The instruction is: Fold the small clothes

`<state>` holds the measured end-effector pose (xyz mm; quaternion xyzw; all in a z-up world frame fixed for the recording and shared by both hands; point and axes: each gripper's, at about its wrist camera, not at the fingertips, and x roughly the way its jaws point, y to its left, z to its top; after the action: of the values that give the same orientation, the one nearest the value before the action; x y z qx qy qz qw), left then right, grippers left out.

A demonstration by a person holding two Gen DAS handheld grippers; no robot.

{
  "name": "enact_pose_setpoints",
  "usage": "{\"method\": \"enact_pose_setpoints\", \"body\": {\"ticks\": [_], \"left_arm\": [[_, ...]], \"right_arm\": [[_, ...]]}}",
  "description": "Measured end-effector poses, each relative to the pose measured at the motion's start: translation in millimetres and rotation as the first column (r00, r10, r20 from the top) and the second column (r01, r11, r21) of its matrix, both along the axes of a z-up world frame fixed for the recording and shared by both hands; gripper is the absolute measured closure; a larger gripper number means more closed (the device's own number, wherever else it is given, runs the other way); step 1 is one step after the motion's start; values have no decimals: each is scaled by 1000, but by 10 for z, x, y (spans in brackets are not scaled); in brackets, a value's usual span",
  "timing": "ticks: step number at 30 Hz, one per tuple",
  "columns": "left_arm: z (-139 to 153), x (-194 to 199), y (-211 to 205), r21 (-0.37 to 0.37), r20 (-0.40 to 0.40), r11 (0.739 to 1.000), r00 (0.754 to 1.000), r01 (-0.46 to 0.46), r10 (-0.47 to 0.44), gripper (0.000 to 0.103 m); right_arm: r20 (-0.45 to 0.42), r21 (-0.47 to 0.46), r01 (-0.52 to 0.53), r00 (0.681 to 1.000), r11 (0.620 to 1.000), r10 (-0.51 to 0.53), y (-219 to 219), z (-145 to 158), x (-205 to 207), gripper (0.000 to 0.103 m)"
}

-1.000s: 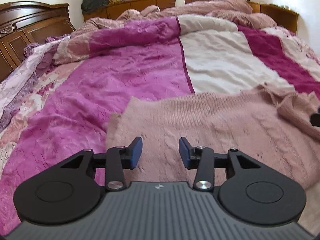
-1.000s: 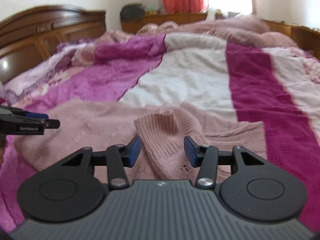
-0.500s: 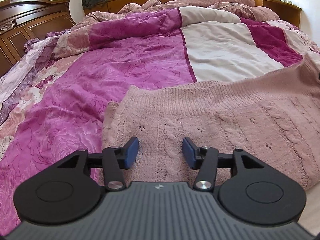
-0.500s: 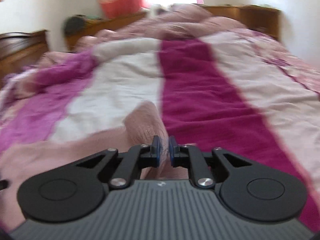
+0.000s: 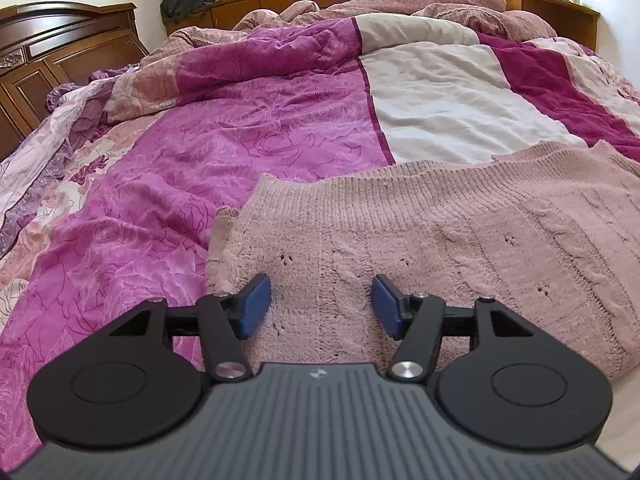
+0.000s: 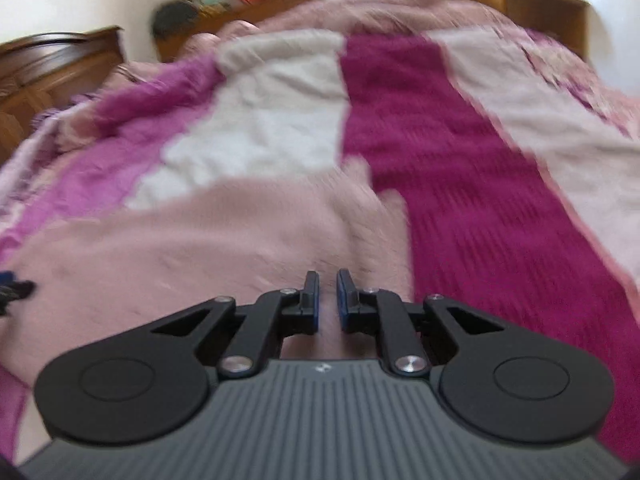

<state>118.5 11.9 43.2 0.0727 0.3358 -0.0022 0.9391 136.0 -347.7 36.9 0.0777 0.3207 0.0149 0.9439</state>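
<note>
We held the left tongs (image 5: 321, 306) spread over the pink sweater (image 5: 460, 240), lying flat on the bed (image 5: 280, 128). Our right tongs (image 6: 328, 294) were nearly pressed together, seemingly pinching knit; the folding looked barely begun.

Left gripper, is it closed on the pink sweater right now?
No, the left gripper is open, its blue pads spread apart above the pink knit sweater with nothing pinched between them.

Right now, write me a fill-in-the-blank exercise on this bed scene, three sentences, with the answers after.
1. The left gripper hovers over the pink sweater with its jaws ____.
2. The right gripper has its jaws nearly ____, with pink knit in the narrow gap.
3. The sweater lies on a quilt whose stripes are magenta, purple and ____.

Missing words: open; closed; white
</note>
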Motion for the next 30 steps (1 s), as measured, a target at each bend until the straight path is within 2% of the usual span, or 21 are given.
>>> {"method": "enact_pose_setpoints", "body": {"ticks": [3, 6, 8, 9, 11, 13, 17, 19, 21, 23, 30], "left_arm": [[-8, -5, 10, 2, 1, 1000, 1000, 5, -5, 37], [1, -2, 10, -4, -7, 1000, 1000, -5, 4, 37], [30, -10, 21, -13, -18, 1000, 1000, -17, 16, 37], [50, -20, 21, -20, -26, 999, 999, -26, 25, 37], [102, -59, 25, -34, -30, 999, 999, -36, 35, 37], [147, -116, 18, -47, -31, 998, 999, -41, 40, 36], [233, -235, -27, -53, -39, 997, 997, -61, 59, 36], [268, -304, -48, -65, -42, 996, 997, -68, 66, 31], [294, -375, -71, -73, -40, 994, 997, -75, 73, 23], [315, -439, -100, -73, -43, 994, 996, -85, 82, 20], [270, -528, -140, -70, -113, 989, 986, -128, 119, 19]], "right_arm": [[26, 79, 29, 999, 996, -32, -107, -66, -35, 94], [22, 79, 50, 998, 996, -51, -78, 0, -53, 93], [28, 80, 60, 998, 995, -62, -68, 52, -99, 88], [32, 83, 67, 997, 994, -70, -81, 68, -129, 83], [56, 104, 69, 996, 992, -76, -103, 130, -231, 54], [89, 114, 68, 993, 991, -79, -107, 201, -356, 46], [120, 134, 47, 991, 990, -63, -151, 310, -538, 46], [120, 165, 46, 991, 985, -67, -214, 327, -576, 43], [113, 191, 58, 990, 980, -81, -287, 316, -592, 36], [105, 217, 85, 988, 973, -110, -369, 280, -604, 33], [27, 330, 84, 995, 940, -99, -529, 80, -581, 33]]}}
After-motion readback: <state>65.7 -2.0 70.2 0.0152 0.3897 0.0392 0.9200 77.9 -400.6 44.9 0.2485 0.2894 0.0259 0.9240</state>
